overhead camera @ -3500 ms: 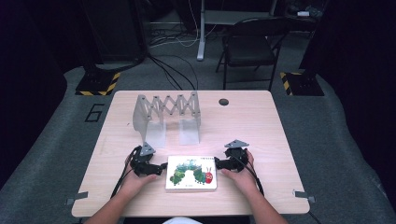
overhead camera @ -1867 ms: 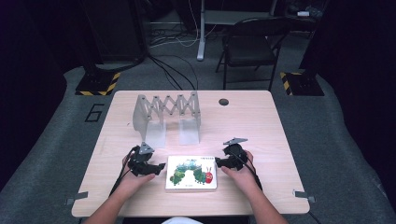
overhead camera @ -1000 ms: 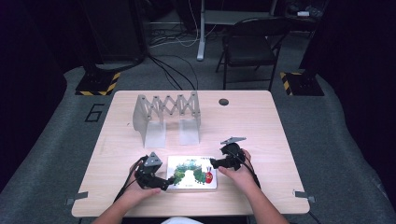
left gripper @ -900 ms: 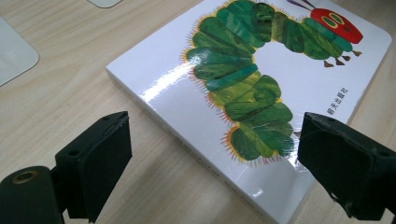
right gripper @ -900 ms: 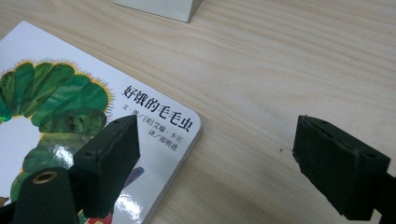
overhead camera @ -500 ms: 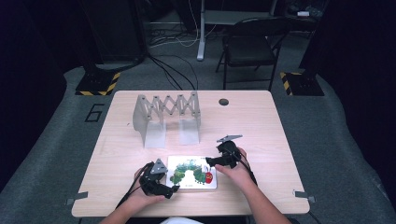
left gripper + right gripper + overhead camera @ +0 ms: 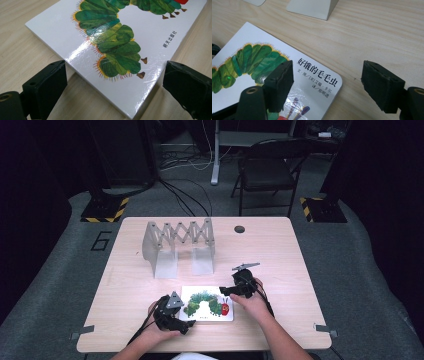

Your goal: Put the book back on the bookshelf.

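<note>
A picture book (image 7: 206, 304) with a white cover and a green caterpillar lies flat near the table's front edge. My left gripper (image 7: 186, 324) is at the book's near-left corner. It is open, and in the left gripper view (image 7: 115, 75) its jaws stand wide on either side of that corner of the book (image 7: 112, 37), apart from it. My right gripper (image 7: 226, 291) is at the far-right corner, also open. In the right gripper view (image 7: 328, 75) one jaw hangs over the book's cover (image 7: 249, 62) and the other over bare wood.
A grey accordion-style rack (image 7: 178, 245) stands on the wooden table (image 7: 280, 255) behind the book. A dark round grommet (image 7: 239, 229) sits near the far edge. A folding chair (image 7: 267, 170) and floor cables lie beyond the table.
My left gripper has slid from the book's left edge toward the person and around to its near-left corner. The right gripper edged slightly left toward the far-right corner. The book has stayed put.
</note>
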{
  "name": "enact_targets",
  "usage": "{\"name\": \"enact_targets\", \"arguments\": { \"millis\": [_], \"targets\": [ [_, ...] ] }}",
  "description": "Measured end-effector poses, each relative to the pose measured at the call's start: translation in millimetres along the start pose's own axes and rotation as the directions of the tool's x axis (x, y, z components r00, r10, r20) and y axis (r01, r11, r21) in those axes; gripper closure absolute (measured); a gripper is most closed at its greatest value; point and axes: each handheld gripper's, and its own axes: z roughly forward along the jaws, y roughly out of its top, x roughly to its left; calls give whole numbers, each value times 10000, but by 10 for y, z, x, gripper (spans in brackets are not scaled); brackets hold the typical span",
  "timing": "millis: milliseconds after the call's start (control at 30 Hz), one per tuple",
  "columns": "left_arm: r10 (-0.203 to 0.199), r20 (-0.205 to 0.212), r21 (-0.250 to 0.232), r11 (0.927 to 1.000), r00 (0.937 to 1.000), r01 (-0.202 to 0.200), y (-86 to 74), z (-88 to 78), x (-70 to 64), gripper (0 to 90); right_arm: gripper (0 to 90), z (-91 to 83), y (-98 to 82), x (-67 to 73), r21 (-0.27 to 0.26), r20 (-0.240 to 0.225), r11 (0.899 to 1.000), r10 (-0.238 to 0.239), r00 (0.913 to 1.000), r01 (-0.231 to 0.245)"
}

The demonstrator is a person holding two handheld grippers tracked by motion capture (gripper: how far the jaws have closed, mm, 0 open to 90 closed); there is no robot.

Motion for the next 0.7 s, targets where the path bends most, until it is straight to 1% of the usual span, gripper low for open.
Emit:
{"name": "enact_targets", "arguments": {
  "millis": [67,100,133,167,233,267,300,333,367,433,467,533,600,633,700],
  "targets": [
    [13,46,-85,10000,10000,-13,12,25,5,55,267,4,5,-64,36,-150,9992,386,9991,-386],
    [131,10,-153,9998,9999,-131,20,43,10,55,269,6,4,-83,20,-171,9989,458,9988,-458],
    [131,10,-153,9998,9999,-131,20,43,10,55,269,6,4,-83,20,-171,9989,458,9988,-458],
    [109,125,-170,9998,9999,-107,24,52,9,55,270,4,4,-103,78,-264,9981,621,9977,-619],
    [247,22,-153,9996,9997,-247,26,60,-4,56,273,-9,3,-132,234,-451,9934,1135,9925,-1126],
    [365,-46,-68,9993,9993,-365,25,57,-13,56,277,-16,4,-143,264,-510,9917,1269,9906,-1257],
    [451,-149,2,9990,9989,-451,23,53,-30,61,288,-24,3,-167,162,-627,9921,1252,9902,-1244],
    [451,-149,2,9990,9989,-451,23,53,-30,66,288,-24,3,-167,162,-627,9921,1252,9902,-1244],
    [416,-57,3,9991,9991,-416,23,49,-33,66,292,-27,3,-163,117,-641,9911,1334,9890,-1330],
    [359,-153,38,9994,9992,-358,22,45,-48,69,302,-41,1,-153,198,-718,9923,1234,9897,-1223],
    [359,-153,38,9994,9992,-358,22,45,-48,69,306,-40,-2,-142,242,-722,9911,1320,9886,-1306],
    [300,-174,-10,9995,9994,-300,21,49,-59,69,309,-38,-5,-140,270,-722,9914,1297,9889,-1280],
    [274,-249,-22,9996,9993,-275,24,54,-68,69,314,-37,-8,-136,413,-718,9897,1397,9876,-1370],
    [205,-401,-144,9997,9990,-211,21,66,-80,69,316,-33,-10,-140,481,-750,9895,1395,9874,-1362],
    [126,-426,-150,9998,9990,-133,34,81,-100,69,322,-18,-15,-149,705,-843,9876,1457,9857,-1400]
  ]
}}
